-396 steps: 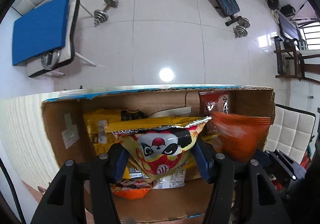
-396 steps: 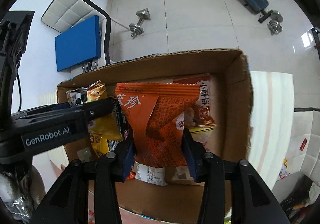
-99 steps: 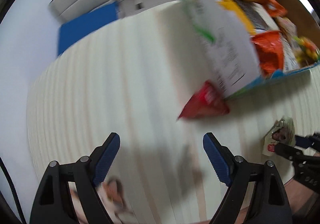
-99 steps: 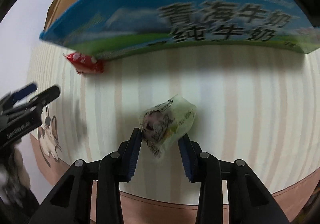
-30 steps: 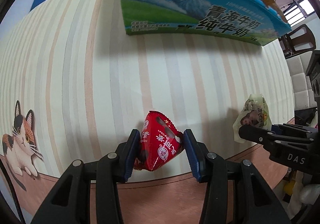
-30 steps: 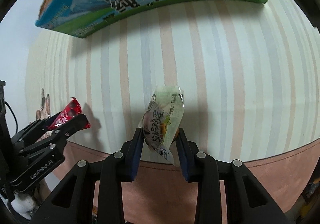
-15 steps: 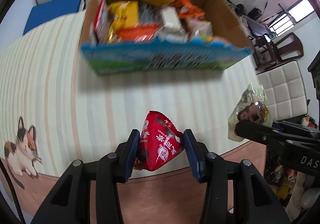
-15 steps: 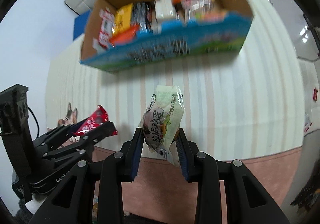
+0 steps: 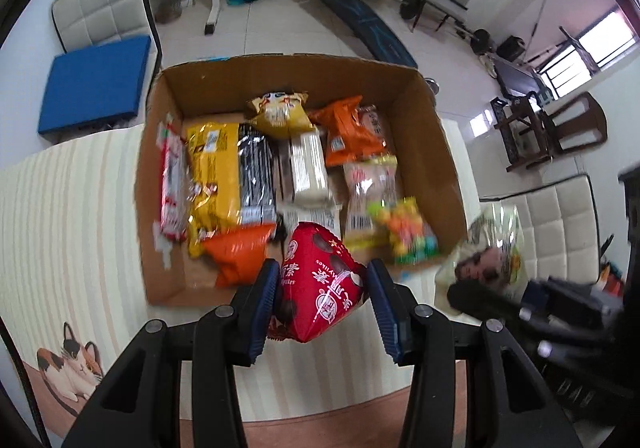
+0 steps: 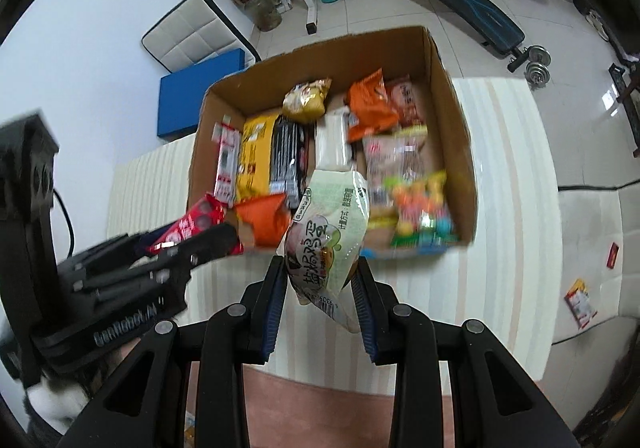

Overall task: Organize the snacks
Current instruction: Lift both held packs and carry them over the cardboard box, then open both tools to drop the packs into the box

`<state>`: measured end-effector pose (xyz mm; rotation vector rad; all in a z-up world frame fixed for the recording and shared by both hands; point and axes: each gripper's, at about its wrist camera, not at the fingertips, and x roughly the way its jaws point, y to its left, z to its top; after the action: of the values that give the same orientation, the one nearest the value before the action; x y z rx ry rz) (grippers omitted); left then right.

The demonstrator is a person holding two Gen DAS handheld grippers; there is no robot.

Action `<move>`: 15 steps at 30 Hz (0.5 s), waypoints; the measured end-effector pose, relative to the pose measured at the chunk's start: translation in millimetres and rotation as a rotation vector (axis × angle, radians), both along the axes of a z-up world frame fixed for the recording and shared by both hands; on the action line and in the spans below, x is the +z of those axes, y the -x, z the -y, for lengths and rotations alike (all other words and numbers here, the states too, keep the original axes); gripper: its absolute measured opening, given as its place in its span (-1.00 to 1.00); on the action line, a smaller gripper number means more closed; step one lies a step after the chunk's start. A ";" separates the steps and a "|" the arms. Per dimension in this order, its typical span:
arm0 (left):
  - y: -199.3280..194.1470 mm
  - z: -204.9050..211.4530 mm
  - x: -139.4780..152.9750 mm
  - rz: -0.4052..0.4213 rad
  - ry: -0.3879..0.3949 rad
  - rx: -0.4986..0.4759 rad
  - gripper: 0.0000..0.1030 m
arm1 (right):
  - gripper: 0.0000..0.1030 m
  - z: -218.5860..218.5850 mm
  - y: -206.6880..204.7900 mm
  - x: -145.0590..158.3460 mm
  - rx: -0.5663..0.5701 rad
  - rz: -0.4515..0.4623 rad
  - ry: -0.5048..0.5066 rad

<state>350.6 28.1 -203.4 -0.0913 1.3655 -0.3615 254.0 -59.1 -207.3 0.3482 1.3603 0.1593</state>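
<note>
Above the table's near edge [image 9: 48, 256], in front of the open cardboard box [image 9: 436, 152], the left gripper [image 9: 322, 290] pinches a red snack packet [image 9: 320, 288]; the right gripper [image 10: 320, 280], narrowly parted, clasps a pale green packet [image 10: 332, 228].

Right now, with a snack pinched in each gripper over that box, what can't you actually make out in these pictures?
- Left view: the red packet hides the cardboard box floor behind it.
- Right view: the green-white pouch covers snacks behind it.
- Both views: the colourful candy bag is motion-blurred, print unreadable.
- Right view: the left gripper is blurred.
</note>
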 end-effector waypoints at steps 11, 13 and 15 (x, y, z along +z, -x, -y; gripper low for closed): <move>-91.6 12.5 -58.9 -0.229 -0.029 0.003 -0.17 | -0.31 3.7 -83.0 -65.0 0.004 -0.135 -0.008; -99.1 14.2 -68.6 -0.260 -0.033 -0.001 -0.17 | -0.31 2.8 -91.6 -76.4 0.011 -0.161 -0.019; -103.8 14.8 -75.0 -0.276 -0.048 0.003 -0.17 | -0.29 2.3 -98.2 -86.1 0.012 -0.188 -0.035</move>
<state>454.4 13.3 -278.3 -0.1057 1.6460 -0.3215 352.2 -61.5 -293.4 0.3915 1.5467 0.1634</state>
